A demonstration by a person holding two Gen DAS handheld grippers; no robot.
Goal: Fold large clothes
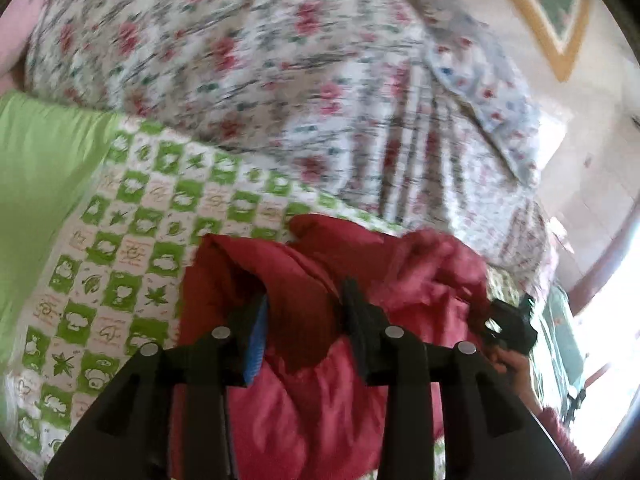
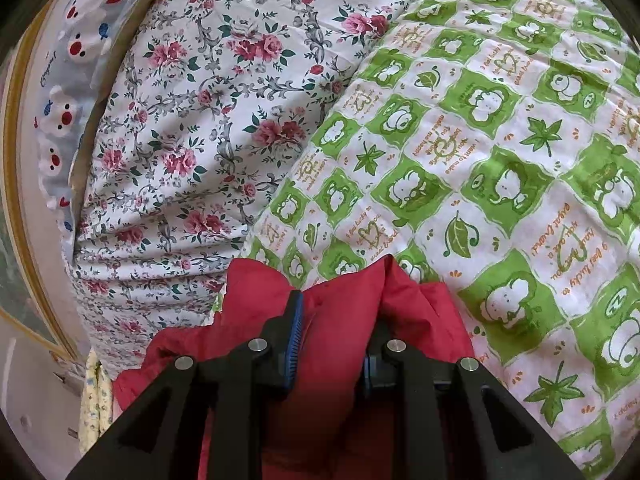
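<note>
- Red garment [image 2: 340,320], one, bunched between right gripper [image 2: 340,312] pads, pinched.
- Left view only: other gripper [image 1: 510,326] and a hand [image 1: 516,372]; left gripper [image 1: 304,312] parted over garment, grip unclear.
- Two bedcovers: floral [image 2: 192,128], green-checked [image 2: 500,140].

Left wrist view motion-blurred, red garment [image 2: 328,360] cut off at bottom edge, extent untellable

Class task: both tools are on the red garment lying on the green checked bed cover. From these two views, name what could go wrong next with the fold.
1. The left tool stands with its jaws apart around a ridge of the red padded garment, so that side could slip free.
2. The right tool pinches only a bunched fold, which may set creases.
3. The floral patterned duvet bulges close beside the green-and-white checked bed cover, leaving little flat room to lay the fold.
</note>
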